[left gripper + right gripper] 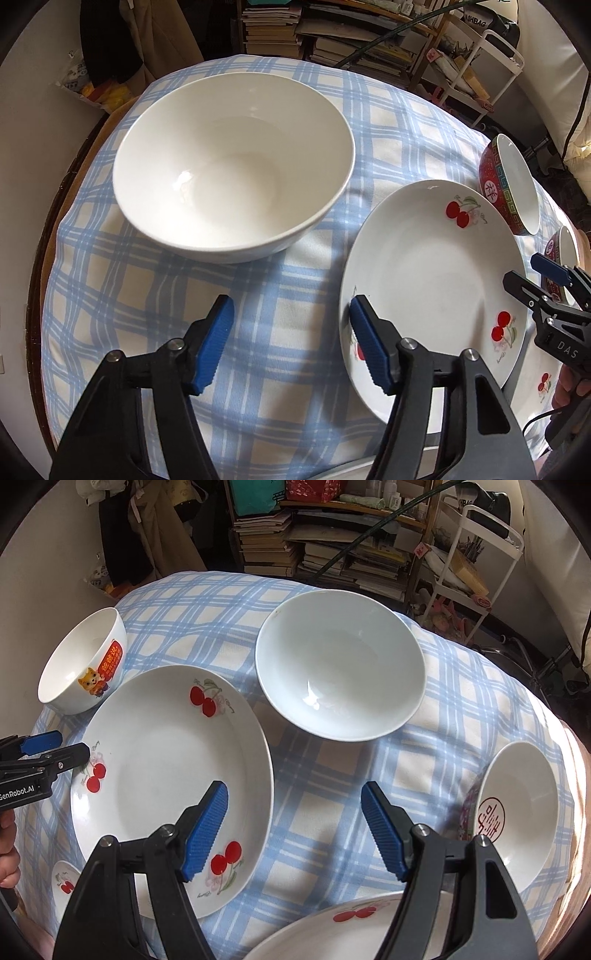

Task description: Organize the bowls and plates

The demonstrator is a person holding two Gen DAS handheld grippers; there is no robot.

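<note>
The left gripper [291, 341] points steeply down over the blue checked tablecloth [258, 332]. Its jaws stand partly apart and hold nothing. One blue pad overlaps the near-left rim of the cherry plate [432, 284]; the other is over bare cloth. Contact between that pad and the rim cannot be confirmed from this view.

The large white bowl [232, 166] sits upright on the cloth, ahead and to the left of the left gripper, near the cherry plate but apart from it. A red patterned bowl [509, 184] stands just beyond the plate's far rim.

The right gripper [293, 830] also points down with its jaws wide and empty. Its left pad lies over the cherry plate [166, 775]; its right pad is over bare cloth. In this view a plain white bowl [340, 664] sits beyond the gripper, a small bowl with a cat print [83, 661] stands at the plate's far-left edge, and a bowl with a red seal mark inside [517, 812] sits to the right. A second cherry plate [332, 930] shows at the bottom edge.
</note>
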